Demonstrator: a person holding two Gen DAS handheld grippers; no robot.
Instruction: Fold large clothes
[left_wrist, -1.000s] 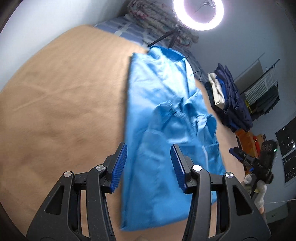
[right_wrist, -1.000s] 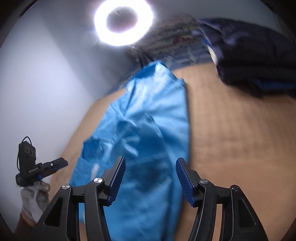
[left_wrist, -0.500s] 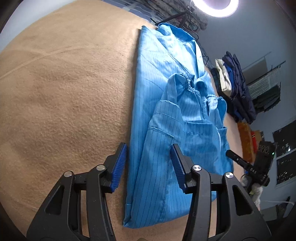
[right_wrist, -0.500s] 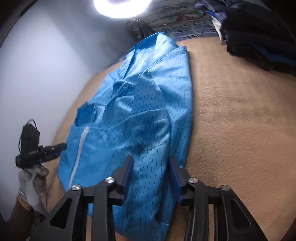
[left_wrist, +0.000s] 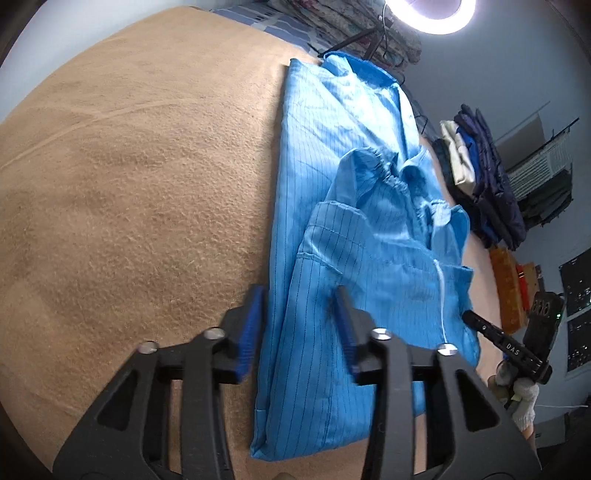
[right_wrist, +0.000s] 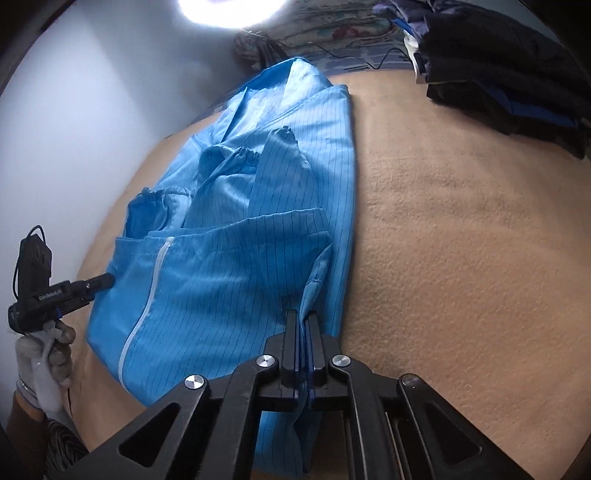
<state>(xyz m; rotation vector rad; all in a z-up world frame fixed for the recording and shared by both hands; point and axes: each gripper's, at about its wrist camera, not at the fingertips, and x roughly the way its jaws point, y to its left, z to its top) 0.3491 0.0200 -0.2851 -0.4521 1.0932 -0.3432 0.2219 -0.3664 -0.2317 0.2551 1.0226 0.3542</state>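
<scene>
A long blue pinstriped garment lies lengthwise on a tan blanket, its sleeves folded onto its body and a white zipper showing. My left gripper is open, its blue pads straddling the garment's near left edge. In the right wrist view my right gripper is shut on a fold of the blue garment near its right edge. The right gripper also shows in the left wrist view at the garment's far side, and the left gripper shows at the left in the right wrist view.
A stack of dark folded clothes sits at the blanket's far corner. A ring light on a tripod and patterned bedding stand beyond the garment's collar end. A pale wall borders one side.
My right gripper has lowered onto the garment and closed on a fold at its right edge. My left gripper has come down closer to the garment's left edge and stays open.
</scene>
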